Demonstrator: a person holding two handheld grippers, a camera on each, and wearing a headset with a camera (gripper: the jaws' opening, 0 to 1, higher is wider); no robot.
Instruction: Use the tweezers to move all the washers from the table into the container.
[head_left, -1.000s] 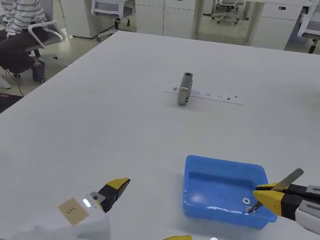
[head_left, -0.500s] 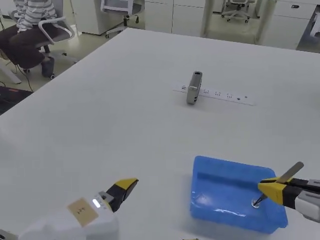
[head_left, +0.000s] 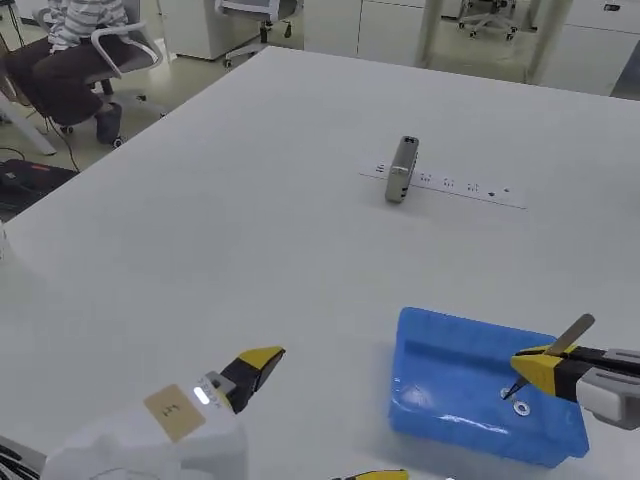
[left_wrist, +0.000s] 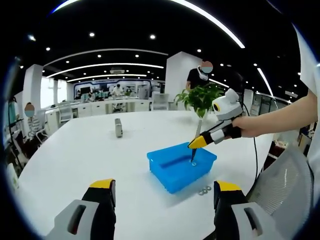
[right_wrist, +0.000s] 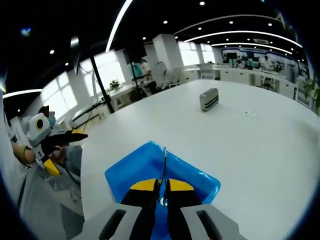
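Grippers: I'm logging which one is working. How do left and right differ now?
Left gripper stands open and empty; right gripper is shut on the tweezers. Left hangs over bare table beside the container; right points the tweezers' tips into it. Both have yellow-tipped jaws.

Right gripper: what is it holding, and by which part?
The slim metal tweezers, clamped around mid-length in the right gripper, tips pointing into the blue plastic container.

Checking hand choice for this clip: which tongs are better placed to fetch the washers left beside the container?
Right. The right tongs are shut on the tweezers, tips in the blue container, close to the washers lying beside it; the left tongs are open and empty.
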